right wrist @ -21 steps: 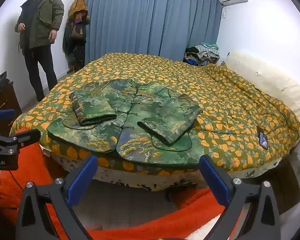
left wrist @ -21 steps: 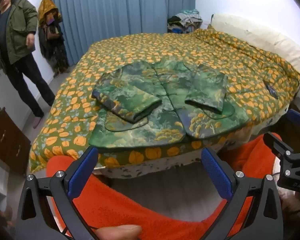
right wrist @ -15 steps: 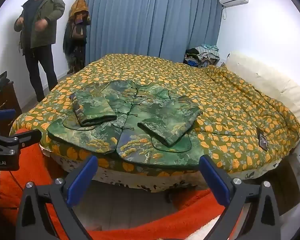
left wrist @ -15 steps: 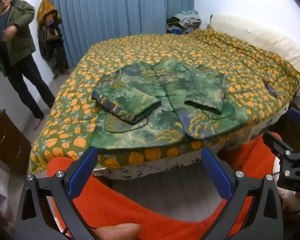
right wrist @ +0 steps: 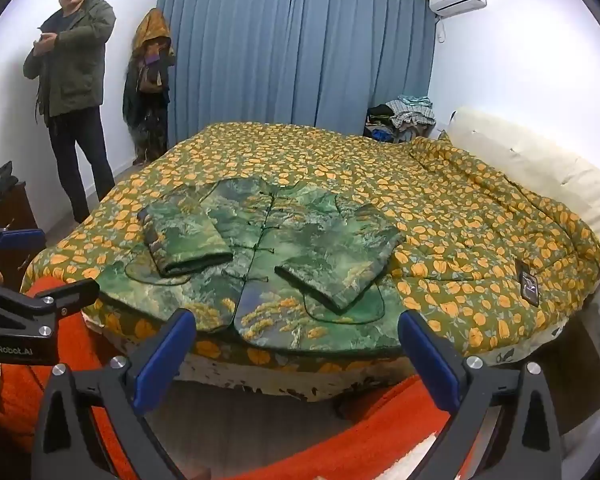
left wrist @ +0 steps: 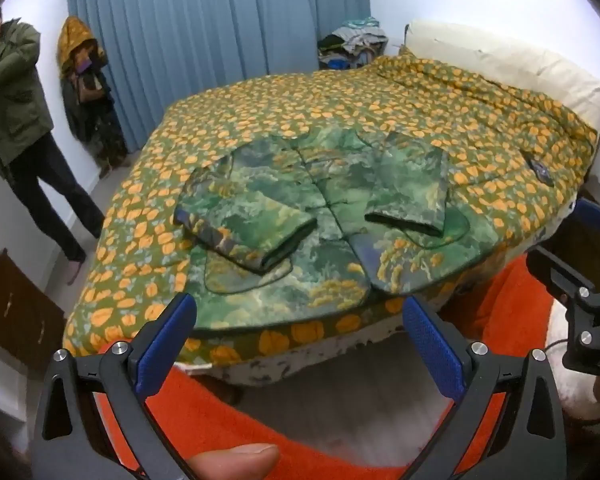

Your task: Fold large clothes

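- While the green landscape-print padded jacket (right wrist: pixel 284 256) lies flat at the near edge of the bed, front up, both sleeves folded in over its chest, nothing on it has shifted since a moment ago.
- What has changed is small: both views have edged a touch closer to the bed, and the bystander in the olive coat (right wrist: pixel 74 64) has brought his hands up to his chest.
- Left gripper (left wrist: pixel 300 354) is spread wide and empty, hovering short of the hem; right gripper (right wrist: pixel 296 360) is likewise released, holding nothing.
- My read: sleeves are done, and the bottom-to-collar fold comes next, with the hem just ahead of both claws.
- Under the jacket, the olive quilt with orange leaf print (right wrist: pixel 460 216) looks soft and slightly rumpled, so the hem may drag on it.
- Around the room: blue pleated curtains (right wrist: pixel 300 56), a cream padded headboard (right wrist: pixel 540 176), an orange shaggy rug (left wrist: pixel 228 412) below.
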`<state>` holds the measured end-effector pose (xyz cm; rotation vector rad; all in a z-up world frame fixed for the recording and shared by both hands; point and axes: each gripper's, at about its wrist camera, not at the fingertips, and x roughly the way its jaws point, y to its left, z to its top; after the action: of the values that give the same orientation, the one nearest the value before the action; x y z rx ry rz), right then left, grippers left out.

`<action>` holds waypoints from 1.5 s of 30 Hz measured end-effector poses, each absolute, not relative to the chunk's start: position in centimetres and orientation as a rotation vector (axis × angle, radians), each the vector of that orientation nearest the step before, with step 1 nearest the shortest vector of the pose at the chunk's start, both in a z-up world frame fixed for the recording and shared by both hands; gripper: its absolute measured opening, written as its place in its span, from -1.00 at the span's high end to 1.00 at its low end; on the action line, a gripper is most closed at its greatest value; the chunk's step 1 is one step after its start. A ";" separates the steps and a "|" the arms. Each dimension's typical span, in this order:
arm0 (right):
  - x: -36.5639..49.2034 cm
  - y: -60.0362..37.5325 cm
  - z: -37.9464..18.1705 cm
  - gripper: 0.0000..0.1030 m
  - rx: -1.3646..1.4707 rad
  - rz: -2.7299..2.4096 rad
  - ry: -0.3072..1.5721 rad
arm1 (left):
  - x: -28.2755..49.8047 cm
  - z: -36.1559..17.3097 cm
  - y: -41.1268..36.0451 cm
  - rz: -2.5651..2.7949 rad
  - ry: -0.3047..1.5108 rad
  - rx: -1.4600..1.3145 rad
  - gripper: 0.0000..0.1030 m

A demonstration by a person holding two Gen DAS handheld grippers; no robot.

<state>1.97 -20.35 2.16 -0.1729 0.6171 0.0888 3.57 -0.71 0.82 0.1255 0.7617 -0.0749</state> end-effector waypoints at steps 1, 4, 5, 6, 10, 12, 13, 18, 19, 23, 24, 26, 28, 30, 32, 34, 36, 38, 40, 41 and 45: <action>2.6 -20.3 2.2 -0.99 -0.168 0.087 0.621 | 4.2 0.8 -0.5 -0.076 0.765 0.122 -0.99; 4.0 -20.3 2.0 -0.99 -0.164 0.077 0.630 | 5.7 0.9 -0.4 -0.077 0.771 0.111 -0.99; 4.9 -20.3 2.1 -0.99 -0.167 0.073 0.631 | 6.3 0.8 -0.4 -0.076 0.773 0.109 -0.99; 5.4 -20.2 2.1 -0.99 -0.168 0.072 0.632 | 6.6 0.8 -0.3 -0.073 0.774 0.109 -0.99; 7.3 -19.7 1.8 -0.99 -0.168 0.070 0.646 | 8.1 0.2 -0.1 -0.060 0.802 0.096 -0.99; 8.1 -19.5 1.7 -0.99 -0.171 0.075 0.654 | 8.7 -0.1 -0.1 -0.060 0.819 0.088 -0.99; 8.1 -19.4 1.4 -0.99 -0.179 0.073 0.653 | 8.9 -0.2 -0.1 -0.058 0.823 0.091 -0.99; 9.0 -19.5 1.0 -0.99 -0.184 0.061 0.668 | 9.9 -0.4 -0.3 -0.065 0.844 0.083 -0.99; 9.2 -19.6 0.9 -0.99 -0.183 0.055 0.671 | 10.1 -0.5 -0.5 -0.068 0.848 0.084 -0.99; 9.6 -20.1 0.5 -0.99 -0.172 0.039 0.688 | 10.6 -0.9 -0.9 -0.074 0.857 0.096 -0.99; 9.7 -20.1 0.3 -0.99 -0.171 0.034 0.695 | 10.6 -1.0 -1.0 -0.077 0.861 0.097 -0.99; 9.9 -20.2 0.0 -0.99 -0.169 0.027 0.713 | 10.8 -1.2 -1.1 -0.077 0.864 0.099 -0.99; 10.0 -20.2 -0.2 -0.99 -0.166 0.022 0.724 | 10.9 -1.5 -1.0 -0.071 0.866 0.102 -0.99; 10.0 -20.2 -0.4 -0.99 -0.166 0.014 0.727 | 11.0 -1.7 -1.1 -0.065 0.871 0.106 -0.99; 10.0 -20.3 -0.6 -0.99 -0.165 0.009 0.733 | 11.1 -1.9 -1.2 -0.063 0.874 0.111 -0.99; 10.1 -20.3 -0.8 -0.99 -0.165 0.009 0.744 | 11.1 -2.0 -1.2 -0.061 0.873 0.113 -0.99; 10.2 -20.3 -1.0 -0.99 -0.167 0.009 0.756 | 11.2 -2.0 -1.2 -0.060 0.873 0.112 -0.99; 10.2 -20.3 -1.2 -0.99 -0.167 0.009 0.762 | 11.1 -2.1 -1.2 -0.060 0.872 0.113 -0.99; 10.2 -20.3 -1.2 -0.99 -0.166 0.009 0.762 | 11.2 -2.1 -1.2 -0.059 0.873 0.112 -0.99; 10.2 -20.3 -1.2 -0.99 -0.165 0.009 0.763 | 11.2 -2.1 -1.2 -0.059 0.873 0.111 -0.99; 10.1 -20.4 -1.4 -0.99 -0.164 0.010 0.766 | 11.2 -2.1 -1.2 -0.060 0.872 0.111 -0.99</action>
<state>10.10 -20.39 -1.42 -0.1643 0.7662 0.0095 11.20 -1.18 -2.14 0.1110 0.8718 -0.0602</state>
